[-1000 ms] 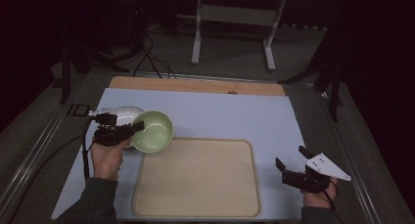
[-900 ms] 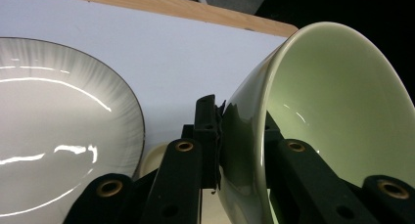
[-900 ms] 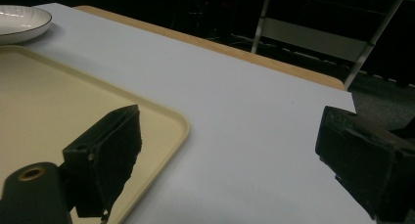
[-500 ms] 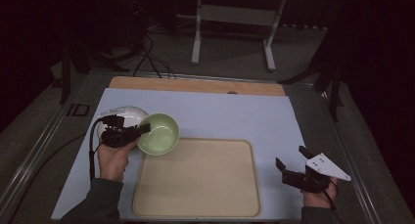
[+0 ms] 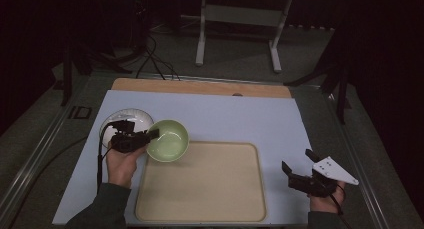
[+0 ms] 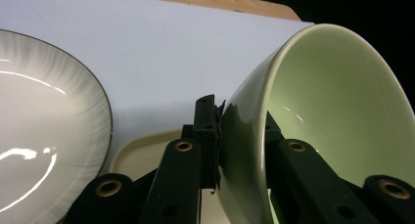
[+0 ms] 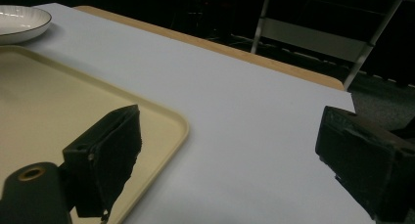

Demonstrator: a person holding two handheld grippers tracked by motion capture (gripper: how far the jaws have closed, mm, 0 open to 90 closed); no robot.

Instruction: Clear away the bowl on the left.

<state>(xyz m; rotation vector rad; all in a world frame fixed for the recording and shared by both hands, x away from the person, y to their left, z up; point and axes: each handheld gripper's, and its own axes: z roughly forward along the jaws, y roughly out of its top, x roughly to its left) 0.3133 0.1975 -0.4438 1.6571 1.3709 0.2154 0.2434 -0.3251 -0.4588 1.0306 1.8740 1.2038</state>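
My left gripper (image 5: pixel 150 134) clamps the green bowl's (image 5: pixel 169 140) rim over the tray's (image 5: pixel 200 219) far-left corner, beside the white plate (image 5: pixel 131 118); its mouth tilts sideways. My right gripper (image 5: pixel 299 167) gapes empty, with bare tray between both.

A: Item held in your left gripper (image 5: pixel 150 135)?

B: One pale green bowl (image 5: pixel 168 140), glossy, empty, round with a plain rim. Your jaws are clamped on its rim wall, one outside, one inside.

A: Pose?

B: Tilted, with the opening turned away from your hand. It hangs just beyond your fingertips, off the table.
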